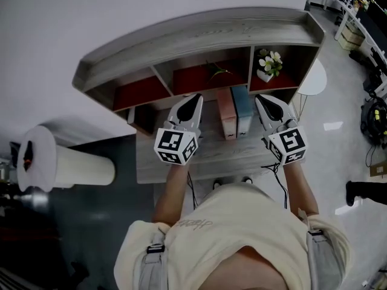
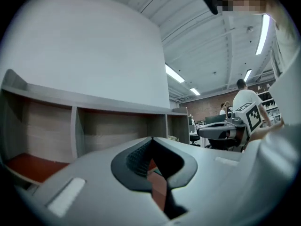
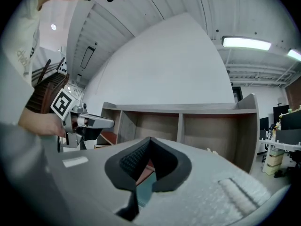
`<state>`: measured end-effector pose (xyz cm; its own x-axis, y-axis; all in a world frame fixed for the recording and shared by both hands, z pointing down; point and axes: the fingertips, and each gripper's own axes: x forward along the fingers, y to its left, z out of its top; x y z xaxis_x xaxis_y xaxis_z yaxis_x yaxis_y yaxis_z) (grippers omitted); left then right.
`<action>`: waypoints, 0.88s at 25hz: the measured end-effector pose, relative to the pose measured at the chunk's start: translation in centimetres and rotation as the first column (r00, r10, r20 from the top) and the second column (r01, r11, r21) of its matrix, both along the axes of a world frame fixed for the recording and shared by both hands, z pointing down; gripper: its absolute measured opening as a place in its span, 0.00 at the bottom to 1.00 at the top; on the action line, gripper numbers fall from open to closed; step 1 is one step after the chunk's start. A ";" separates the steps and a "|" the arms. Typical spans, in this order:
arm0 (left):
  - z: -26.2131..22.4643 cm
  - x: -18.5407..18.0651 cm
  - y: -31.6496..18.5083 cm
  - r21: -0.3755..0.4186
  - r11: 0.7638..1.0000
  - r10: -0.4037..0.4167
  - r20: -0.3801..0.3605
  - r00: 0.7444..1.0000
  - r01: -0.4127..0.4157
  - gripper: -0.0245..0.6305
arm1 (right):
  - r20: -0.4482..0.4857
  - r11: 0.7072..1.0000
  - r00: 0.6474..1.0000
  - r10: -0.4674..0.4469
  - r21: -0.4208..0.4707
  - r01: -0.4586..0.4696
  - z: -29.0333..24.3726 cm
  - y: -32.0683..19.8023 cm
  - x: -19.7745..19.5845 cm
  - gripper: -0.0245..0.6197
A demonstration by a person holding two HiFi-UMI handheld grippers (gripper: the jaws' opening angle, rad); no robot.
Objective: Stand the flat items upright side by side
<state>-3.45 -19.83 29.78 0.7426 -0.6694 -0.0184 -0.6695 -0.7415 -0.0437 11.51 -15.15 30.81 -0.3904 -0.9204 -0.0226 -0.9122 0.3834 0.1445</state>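
Note:
Two flat box-like items stand upright side by side on the desk in the head view, a salmon-pink one (image 1: 227,115) and a blue one (image 1: 243,111), in front of the wooden shelf unit (image 1: 199,32). My left gripper (image 1: 192,99) hovers just left of the pink item, jaws shut and empty. On the other side, my right gripper (image 1: 262,100) hangs just right of the blue item, also shut with nothing in it. In the left gripper view the closed jaws (image 2: 151,140) leave a slit that shows the pink item (image 2: 159,185). The right gripper view (image 3: 149,139) shows pink and blue (image 3: 146,191) below the tips.
The shelf has three open compartments with red floors; a small white pot of flowers (image 1: 268,65) sits in the right one and a green sprig (image 1: 217,71) in the middle. A white cylinder (image 1: 66,162) lies at the left. A round white table (image 1: 315,77) stands behind the right end.

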 end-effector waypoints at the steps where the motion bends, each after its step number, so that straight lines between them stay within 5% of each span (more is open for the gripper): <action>1: -0.5 -0.1 0.0 0.024 1.000 -0.015 -0.003 1.000 0.015 0.06 | -0.006 1.000 1.000 0.002 0.009 -0.002 -0.4 -0.1 0.0 0.04; 5: -1.7 -0.7 -0.3 0.059 0.997 -0.055 -0.013 0.998 0.056 0.06 | -0.062 0.999 0.998 0.010 0.048 -0.007 -1.3 -0.2 -0.5 0.04; 22: 1.7 -1.6 0.5 -0.021 0.997 -0.070 -0.015 0.997 0.069 0.06 | 0.034 1.000 0.999 -0.018 -0.016 0.019 1.1 -0.2 -0.7 0.04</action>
